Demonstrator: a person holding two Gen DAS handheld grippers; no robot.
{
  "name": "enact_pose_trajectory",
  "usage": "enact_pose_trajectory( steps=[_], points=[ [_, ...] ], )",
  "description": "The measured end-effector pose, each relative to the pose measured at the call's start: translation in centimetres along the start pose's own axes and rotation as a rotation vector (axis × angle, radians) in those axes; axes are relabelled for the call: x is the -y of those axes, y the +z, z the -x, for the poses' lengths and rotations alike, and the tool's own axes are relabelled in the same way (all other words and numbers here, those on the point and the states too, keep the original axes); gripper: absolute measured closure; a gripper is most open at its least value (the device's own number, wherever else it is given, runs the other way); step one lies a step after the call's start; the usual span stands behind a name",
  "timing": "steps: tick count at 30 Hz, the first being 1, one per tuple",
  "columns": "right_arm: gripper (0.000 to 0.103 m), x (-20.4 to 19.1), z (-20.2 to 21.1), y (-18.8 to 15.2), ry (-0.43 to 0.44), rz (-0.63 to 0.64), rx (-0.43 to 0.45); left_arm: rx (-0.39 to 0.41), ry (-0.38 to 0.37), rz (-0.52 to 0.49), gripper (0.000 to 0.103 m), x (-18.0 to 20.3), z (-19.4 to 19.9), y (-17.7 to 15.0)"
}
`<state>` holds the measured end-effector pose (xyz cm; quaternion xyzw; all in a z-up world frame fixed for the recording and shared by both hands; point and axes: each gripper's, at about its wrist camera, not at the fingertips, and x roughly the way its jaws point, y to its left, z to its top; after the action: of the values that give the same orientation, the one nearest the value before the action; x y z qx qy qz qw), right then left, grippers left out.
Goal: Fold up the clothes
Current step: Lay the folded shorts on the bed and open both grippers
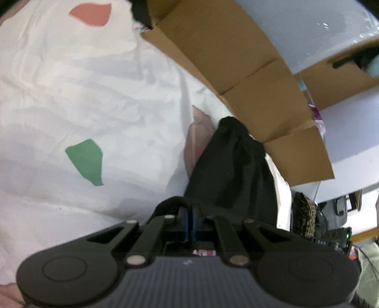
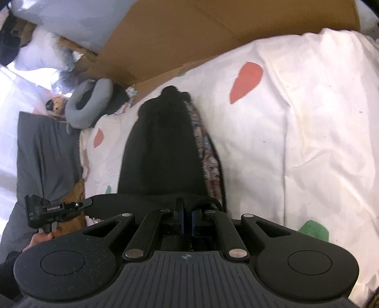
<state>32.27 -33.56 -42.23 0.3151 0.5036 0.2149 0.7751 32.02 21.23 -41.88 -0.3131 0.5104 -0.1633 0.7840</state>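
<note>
While both claws pinch its near edge, the black fabric garment (image 2: 163, 151) hangs stretched over the white patterned bedsheet (image 2: 296, 132) | left claw (image 1: 191, 221) closed on cloth | right claw (image 2: 186, 221) likewise | folding apparently early; no finished fold visible.

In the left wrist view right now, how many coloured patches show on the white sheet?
2: a pink patch at the top left and a green patch at mid-left, both left of the black garment. More may lie hidden under the garment or out of view.

white patterned bedsheet (image 2: 308, 142), cardboard boxes (image 1: 236, 54) behind
</note>
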Motion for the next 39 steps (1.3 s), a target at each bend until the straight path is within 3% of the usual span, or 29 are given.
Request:
enact_pose_trajectory(
  steps=[3,4,5,6,7,12,14,18,23,32,39],
  points=[
    [0.09,0.8,-0.1,0.3,-0.005,-0.036,0.003,-0.001,0.021,0.016,0.085,-0.1,0.0,0.3],
    [0.086,0.8,0.1,0.3,-0.007,-0.037,0.009,0.002,0.022,0.005,0.074,0.1,0.3,0.3],
    [0.068,0.8,0.5,0.3,-0.011,-0.034,0.02,0.004,0.024,-0.007,0.06,0.3,0.6,0.2],
    [0.051,0.7,0.9,0.3,-0.017,-0.029,0.033,0.006,0.033,-0.022,0.054,0.5,1.0,0.2],
    [0.047,0.6,1.3,0.3,-0.024,-0.022,0.046,0.007,0.046,-0.037,0.048,0.7,1.3,0.0],
    [0.043,-0.4,3.0,-0.4,-0.078,0.038,0.073,-0.021,0.113,-0.127,0.041,1.7,2.1,-1.5],
    [0.038,-0.9,3.5,-0.8,-0.099,0.067,0.077,-0.042,0.145,-0.17,0.032,2.2,1.9,-2.3],
    [0.027,-2.3,3.8,-2.2,-0.135,0.144,0.068,-0.091,0.189,-0.243,0.031,2.6,0.8,-3.7],
    [0.022,-3.5,2.7,-4.2,-0.18,0.233,0.02,-0.11,0.233,-0.309,0.031,2.7,-0.5,-4.5],
    [0.022,-3.8,0.3,-6.1,-0.278,0.318,-0.047,-0.124,0.29,-0.377,0.031,2.3,-2.0,-5.3],
    [0.022,-3.6,-1.8,-6.5,-0.381,0.36,-0.056,-0.093,0.302,-0.439,0.03,2.8,-3.2,-4.7]
  ],
)
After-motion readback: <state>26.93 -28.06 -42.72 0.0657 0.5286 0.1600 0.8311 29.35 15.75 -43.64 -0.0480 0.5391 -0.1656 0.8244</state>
